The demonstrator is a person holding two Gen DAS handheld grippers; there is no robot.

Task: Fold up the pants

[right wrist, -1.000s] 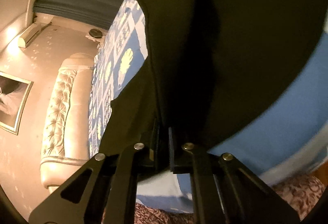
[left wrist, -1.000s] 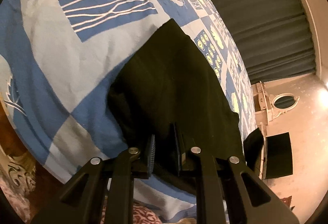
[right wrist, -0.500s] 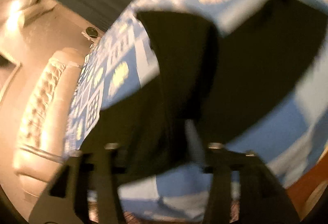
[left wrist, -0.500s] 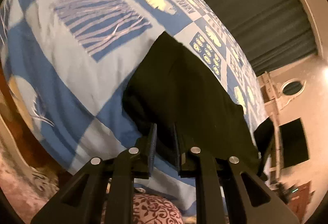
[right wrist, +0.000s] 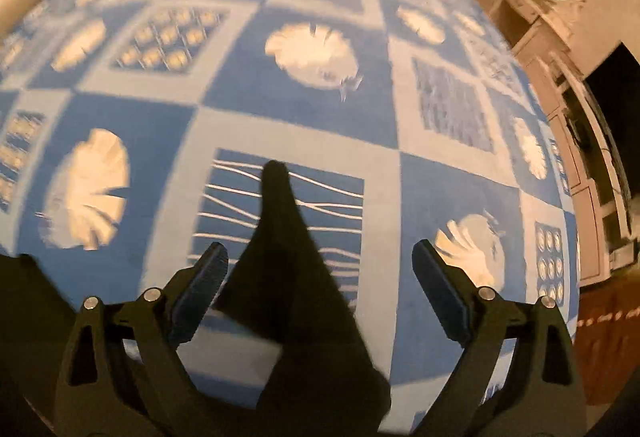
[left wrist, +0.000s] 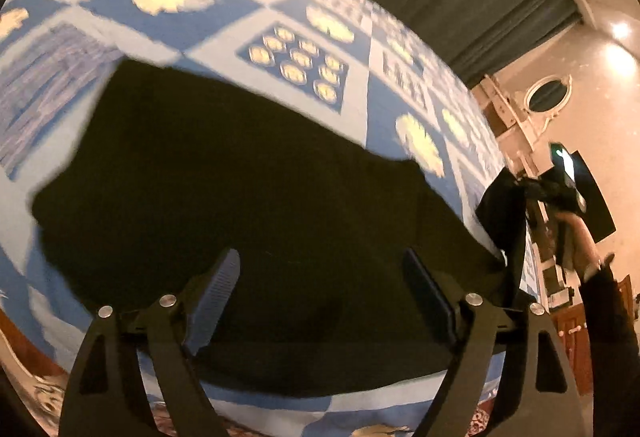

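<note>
While spread flat on the bedspread [left wrist: 360, 85], black pants [left wrist: 248, 205] under two wide-apart, empty-fingered tools: left hand-held gripper [left wrist: 320, 277], right hand-held gripper [right wrist: 320, 269].

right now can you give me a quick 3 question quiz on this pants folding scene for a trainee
1. True or false: the left tool is clamped on the black pants.
2. What do the pants lie on? A) wooden table B) blue patterned bedspread C) sofa
3. Fill in: in the right wrist view, the right tool is ____, with a dark pointed piece of fabric between its fingers.

Key: 1 false; 2 B; 3 open
</note>
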